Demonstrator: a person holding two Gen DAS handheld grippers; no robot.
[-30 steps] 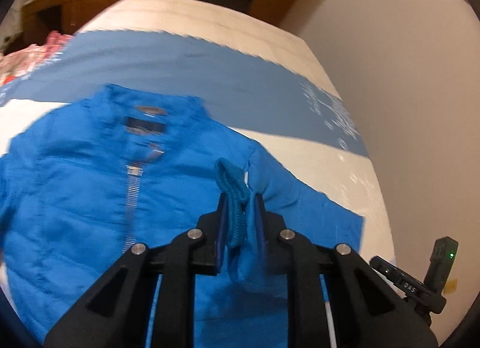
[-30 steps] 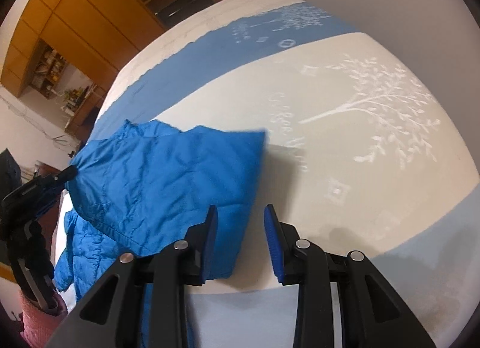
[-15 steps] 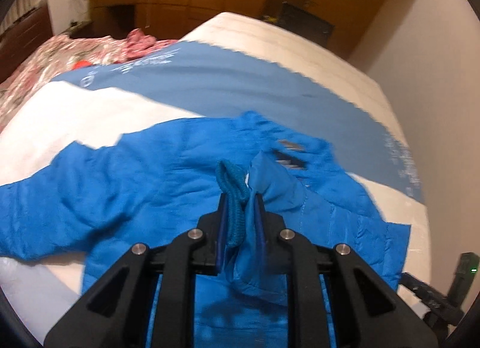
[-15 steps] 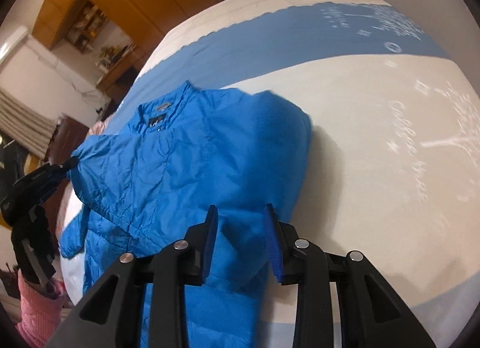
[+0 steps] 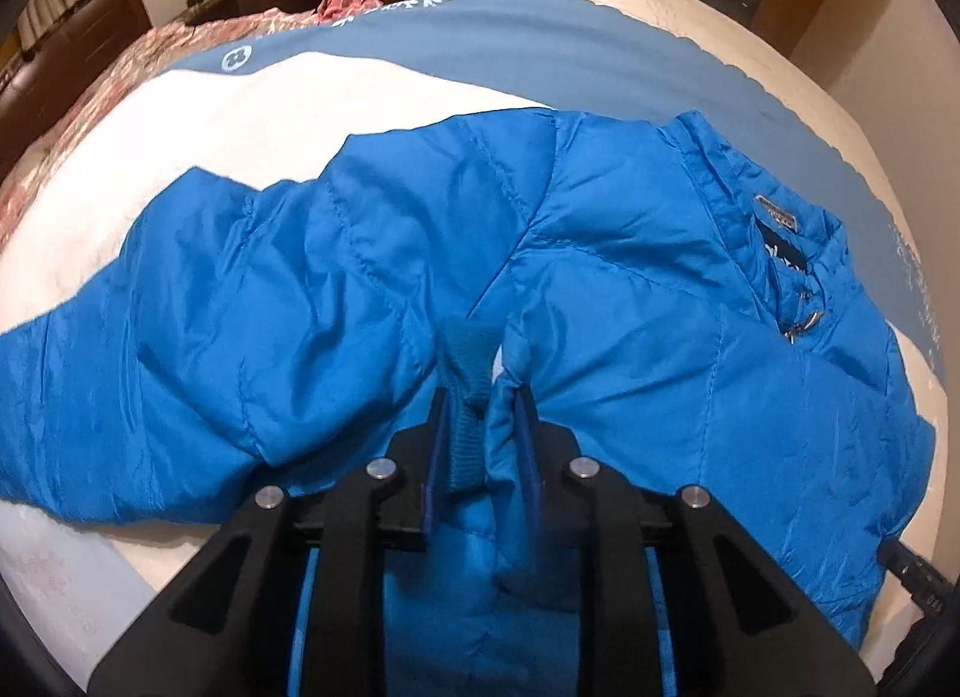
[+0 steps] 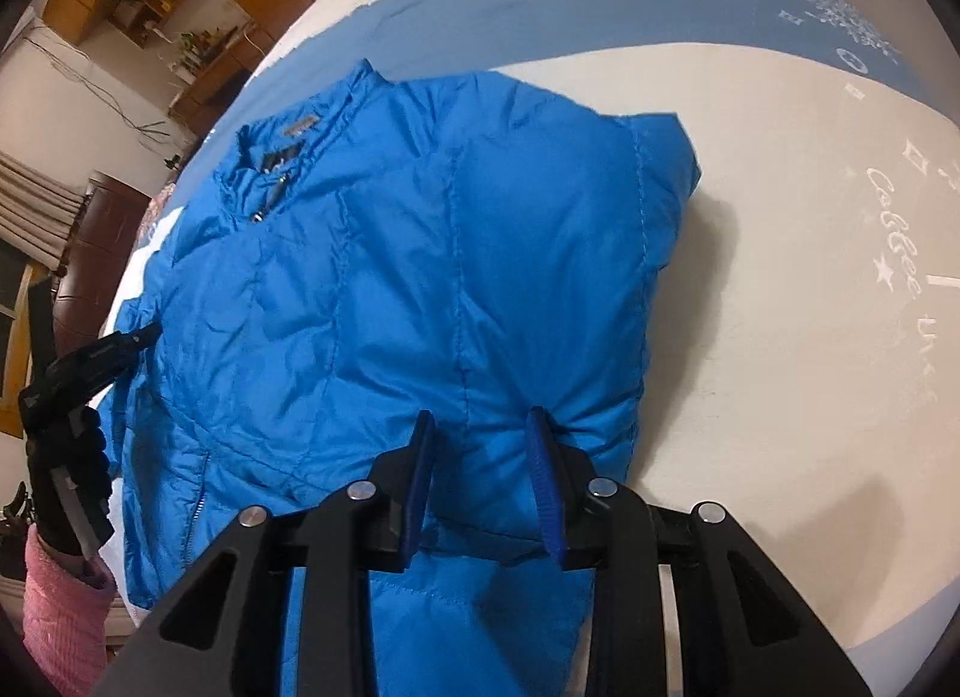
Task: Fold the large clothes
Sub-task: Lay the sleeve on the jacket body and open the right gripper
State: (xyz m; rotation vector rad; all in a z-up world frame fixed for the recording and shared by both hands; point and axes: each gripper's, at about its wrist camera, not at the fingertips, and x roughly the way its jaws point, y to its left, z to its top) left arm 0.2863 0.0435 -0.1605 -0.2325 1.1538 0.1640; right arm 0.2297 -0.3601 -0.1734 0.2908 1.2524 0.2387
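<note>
While the blue jacket (image 5: 630,253) is lying spread on the bed (image 5: 252,120), we are pinching its ribbed cuff (image 5: 465,427) in our left gripper (image 5: 480,445), whose jaws have just been easing apart, and clamping its hem in our right gripper (image 6: 483,481).

One blue padded jacket (image 5: 630,253) is seen; one bed cover (image 5: 252,114) in white and blue is spread beneath it; two grippers are counted, the left gripper (image 5: 483,427) and the right gripper (image 6: 483,475); one pink cuff (image 6: 57,619) is visible.
</note>
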